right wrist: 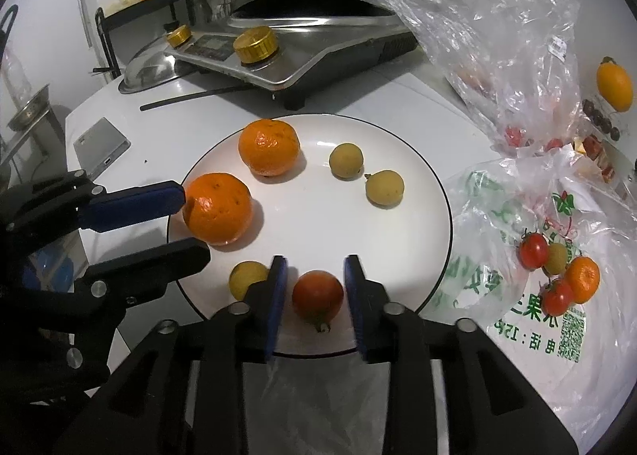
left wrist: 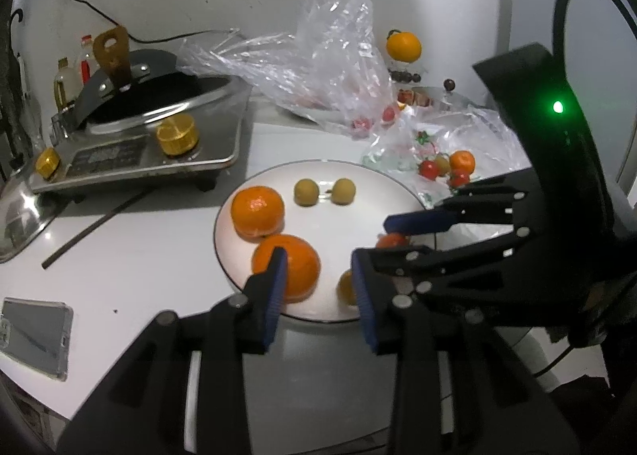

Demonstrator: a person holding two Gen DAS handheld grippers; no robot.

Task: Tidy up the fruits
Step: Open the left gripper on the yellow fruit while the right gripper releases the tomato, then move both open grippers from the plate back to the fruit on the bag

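Note:
A white plate (right wrist: 398,224) holds two oranges (right wrist: 217,208) (right wrist: 269,146), three small yellow fruits (right wrist: 345,160) (right wrist: 384,187) (right wrist: 247,279) and a red tomato (right wrist: 317,295). My right gripper (right wrist: 315,275) is open, its fingers on either side of the tomato with gaps. My left gripper (left wrist: 318,275) is open over the plate's near edge, beside the near orange (left wrist: 294,267). In the left wrist view the right gripper (left wrist: 398,244) enters from the right, the tomato (left wrist: 392,240) between its fingers.
A printed plastic bag (right wrist: 517,295) at right carries tomatoes (right wrist: 533,250), a small orange (right wrist: 582,279) and a yellow fruit. A clear bag (right wrist: 497,36), a steel stove (right wrist: 302,44), a phone (right wrist: 101,144) and a dark stick (right wrist: 191,96) lie around the plate.

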